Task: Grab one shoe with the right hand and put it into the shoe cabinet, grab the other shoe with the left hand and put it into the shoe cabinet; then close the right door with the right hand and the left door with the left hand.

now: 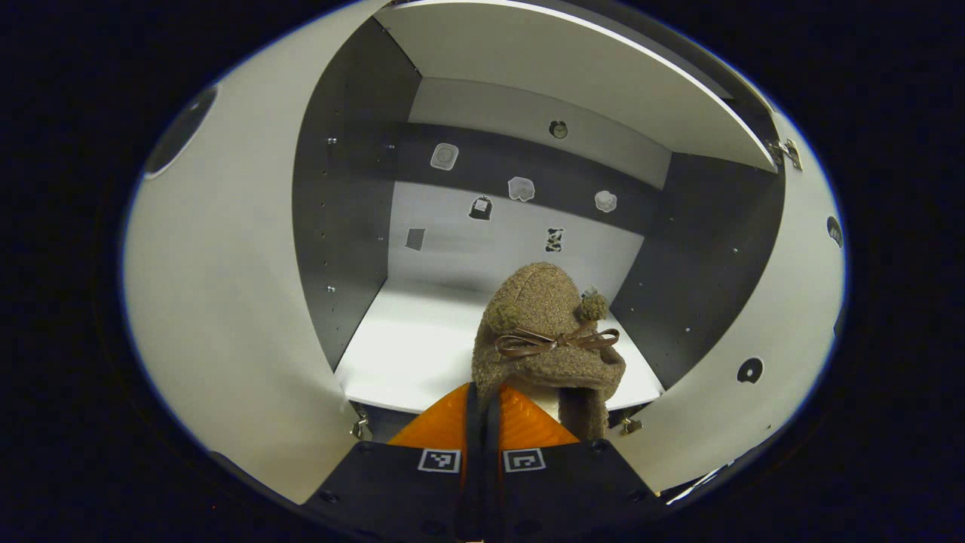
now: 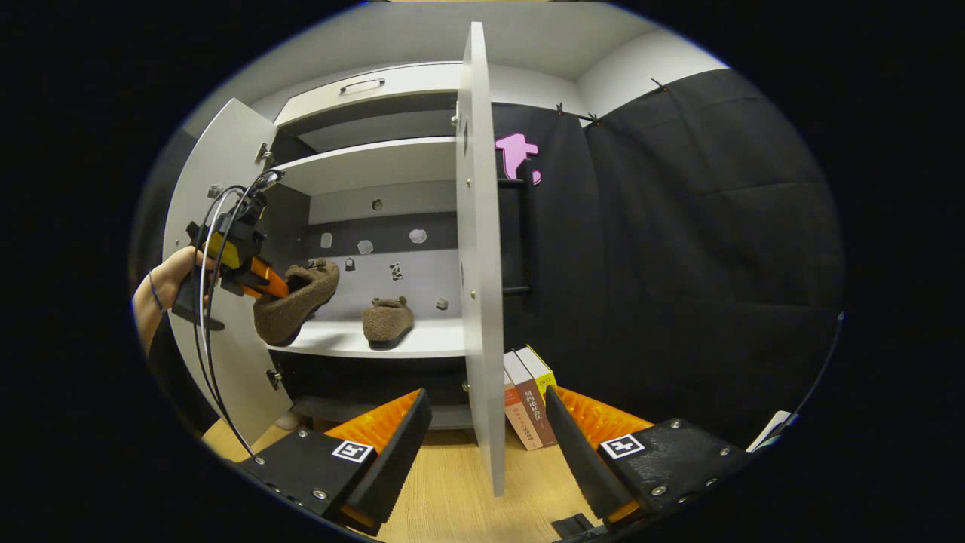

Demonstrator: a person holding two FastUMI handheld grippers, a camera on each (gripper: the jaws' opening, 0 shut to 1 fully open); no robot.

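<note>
Slipper (image 1: pixel 546 332) in the left gripper view hangs pinched at its heel by the left claw (image 1: pixel 482 422), toe aimed at the shelf (image 1: pixel 407 354), open room toward nine o'clock. Right gripper view: right claw (image 2: pixel 486 437) spread empty astride the right door (image 2: pixel 479 264); the other slipper (image 2: pixel 387 320) rests shelved at eleven o'clock.

Item count, right gripper view:

- Shoes: two. One shoe (image 2: pixel 295 299) is held at the cabinet opening; the second shoe (image 2: pixel 387 320) sits on the shelf (image 2: pixel 430 343).
- Cabinet doors: two, a left door (image 2: pixel 219 249) and a right door (image 2: pixel 480 256).
- Books (image 2: pixel 528 400): three, beside the right door.
- Grippers: two, the left gripper (image 2: pixel 264 283) and the right gripper (image 2: pixel 486 445).
</note>
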